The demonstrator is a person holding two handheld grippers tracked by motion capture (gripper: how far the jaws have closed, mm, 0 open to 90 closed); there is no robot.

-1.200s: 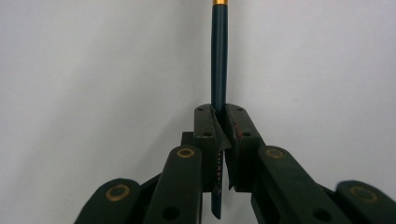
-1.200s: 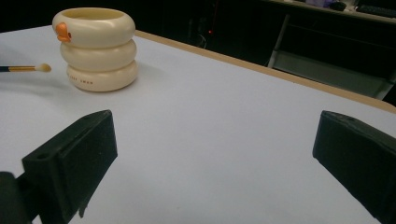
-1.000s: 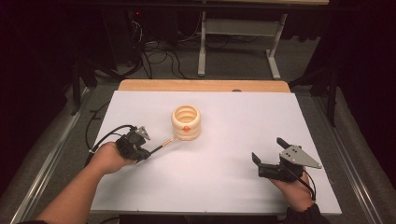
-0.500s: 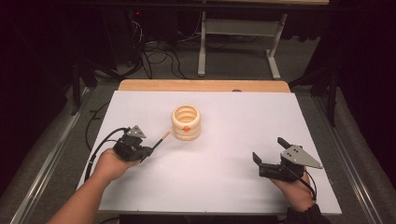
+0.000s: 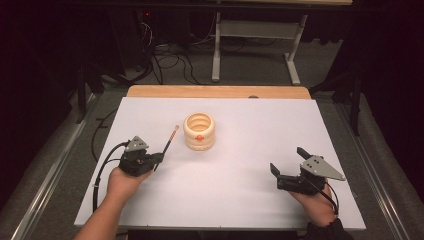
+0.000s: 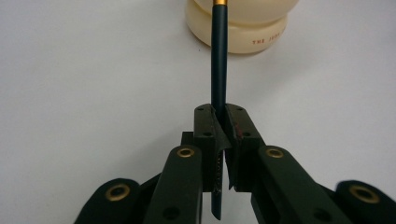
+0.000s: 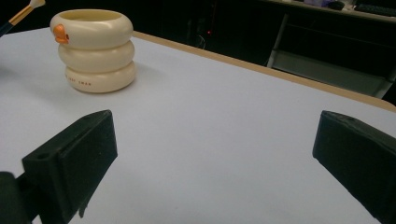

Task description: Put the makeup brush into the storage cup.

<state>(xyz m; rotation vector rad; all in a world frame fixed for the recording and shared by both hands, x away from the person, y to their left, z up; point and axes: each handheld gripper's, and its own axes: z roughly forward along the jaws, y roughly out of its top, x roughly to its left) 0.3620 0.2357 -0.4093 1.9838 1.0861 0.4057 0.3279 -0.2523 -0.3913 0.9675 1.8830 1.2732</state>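
Dark thin paintbrush with gold ferrule [image 6: 218,60] is sitting pinched in left gripper [image 5: 159,159], tip angling far-right toward cream ribbed ceramic holder [image 5: 199,131] at table centre; right gripper [image 5: 285,166] is resting near-right, jaws spread wide

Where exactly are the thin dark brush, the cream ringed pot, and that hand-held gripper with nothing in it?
brush [image 6: 219,56], left gripper view, on its dark handle above the jaws.
cream pot [image 5: 199,131], high view, on its front wall beside the orange dot.
right hand-held gripper [image 5: 288,165], high view, midway between its open fingertips.
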